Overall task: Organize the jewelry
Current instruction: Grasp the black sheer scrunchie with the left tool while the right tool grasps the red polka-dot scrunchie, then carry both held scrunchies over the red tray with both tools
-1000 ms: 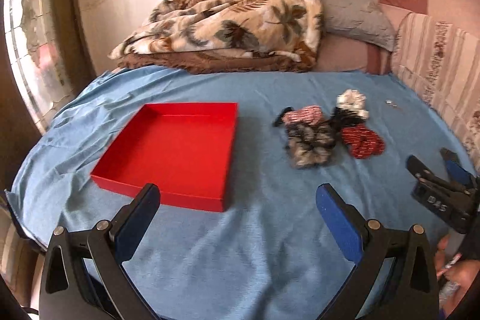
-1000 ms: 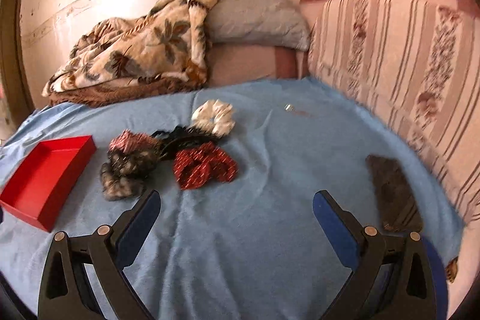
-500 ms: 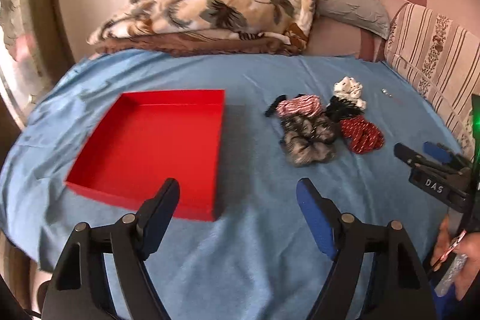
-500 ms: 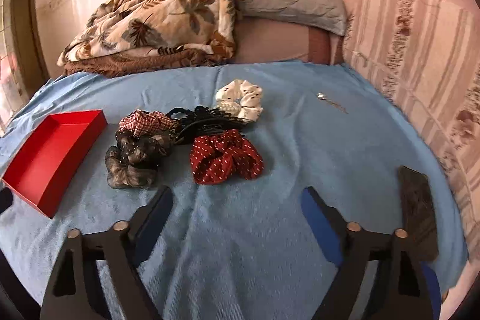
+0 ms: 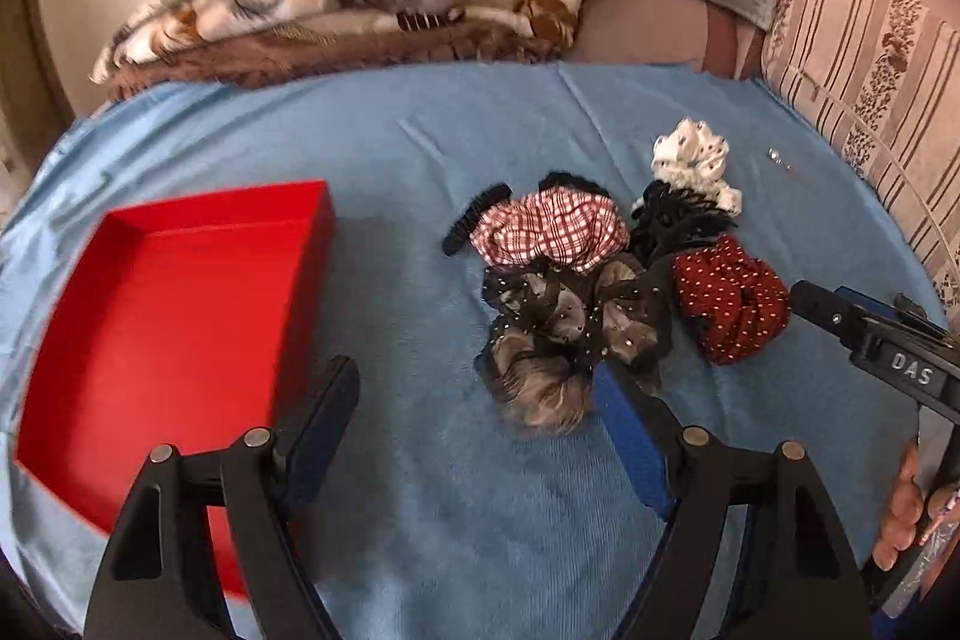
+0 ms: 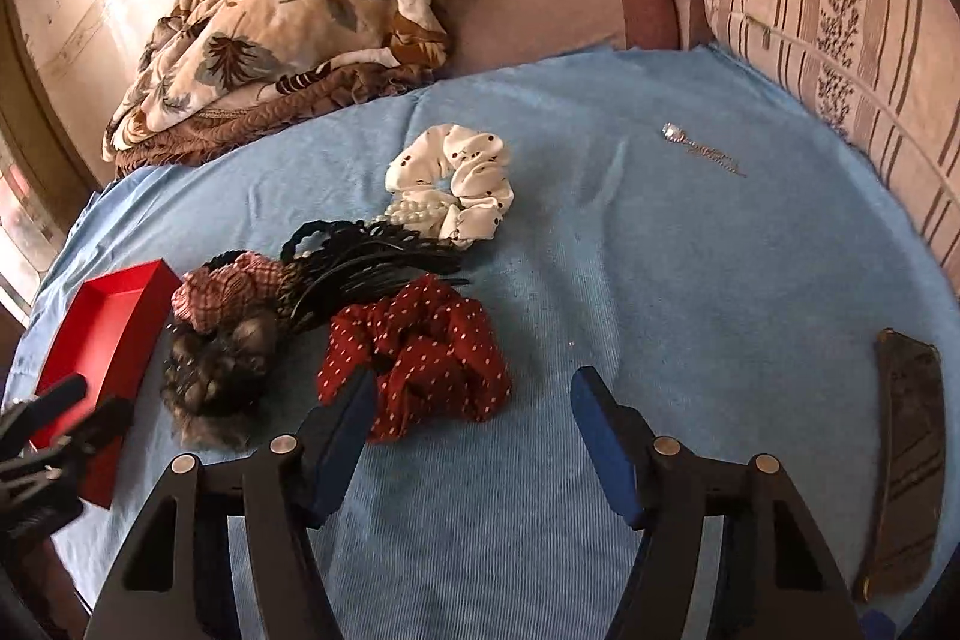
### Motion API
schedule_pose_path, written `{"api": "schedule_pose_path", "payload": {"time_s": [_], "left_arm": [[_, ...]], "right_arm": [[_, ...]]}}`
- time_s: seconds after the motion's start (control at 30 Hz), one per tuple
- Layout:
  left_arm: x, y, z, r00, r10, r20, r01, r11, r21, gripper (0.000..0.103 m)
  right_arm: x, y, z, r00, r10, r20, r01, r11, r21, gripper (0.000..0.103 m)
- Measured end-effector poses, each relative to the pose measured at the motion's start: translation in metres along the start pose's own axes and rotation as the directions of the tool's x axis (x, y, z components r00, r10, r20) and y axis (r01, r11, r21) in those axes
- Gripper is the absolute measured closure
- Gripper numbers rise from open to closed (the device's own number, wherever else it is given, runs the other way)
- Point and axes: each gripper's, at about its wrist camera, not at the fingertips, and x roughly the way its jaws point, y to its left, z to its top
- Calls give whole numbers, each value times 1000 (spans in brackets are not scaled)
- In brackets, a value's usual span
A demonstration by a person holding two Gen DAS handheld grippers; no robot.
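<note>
Both claws hang spread apart over the bed, gripping nothing: left claw, right claw. The scrunchies lie heaped mid-bed, right of the red tray; a chain lies far right.

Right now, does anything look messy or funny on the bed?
Yes. The scrunchies lie jumbled in a heap beside the red box, which holds nothing. A little chain lies alone, away from the heap, near the striped cushion.
</note>
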Motion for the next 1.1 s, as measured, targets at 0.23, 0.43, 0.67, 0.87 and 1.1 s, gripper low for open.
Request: {"api": "schedule_pose_path", "payload": {"time_s": [0.23,0.43,0.67,0.87,1.1], "left_arm": [[36,0,6,995,-73,-67,70,997,-35,31],[51,-7,3,985,-114,-125,110,993,-41,75],[34,-16,-2,986,-120,-114,118,993,-29,86],[-4,-13,-5,989,-135,-58,133,991,-34,86],[-50,-7,-15,995,-92,26,92,996,-9,86]], "right_arm": [[21,0,7,998,46,-48,-45,999,24,31],[34,7,9,996,54,-73,-53,999,3,31],[43,9,7,993,56,-103,-57,998,-8,51],[41,9,2,989,93,-112,-93,996,8,86],[11,17,-6,997,67,-35,-68,997,-24,89]]}}
